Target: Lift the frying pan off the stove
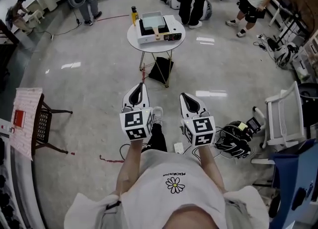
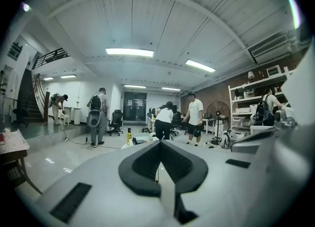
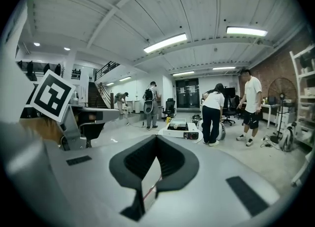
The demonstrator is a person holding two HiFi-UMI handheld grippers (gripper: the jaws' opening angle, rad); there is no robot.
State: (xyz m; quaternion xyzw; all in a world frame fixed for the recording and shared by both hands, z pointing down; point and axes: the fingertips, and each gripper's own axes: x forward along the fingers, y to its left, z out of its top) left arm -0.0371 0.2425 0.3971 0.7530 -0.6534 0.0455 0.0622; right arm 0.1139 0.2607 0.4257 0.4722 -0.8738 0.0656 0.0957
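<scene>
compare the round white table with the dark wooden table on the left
The round table is white on thin metal legs; the wooden table is dark. The round table carries a portable stove and yellow bottle; the wooden table a paper sheet. Both stand on the grey floor.

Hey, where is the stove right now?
In the head view, the stove sits on the round white table straight ahead, top centre, with a yellow bottle just left of it.

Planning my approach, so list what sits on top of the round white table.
A white stove with a dark pan on it, and a yellow bottle at the table's left edge. The pan covers the burner, so that cannot be seen.
</scene>
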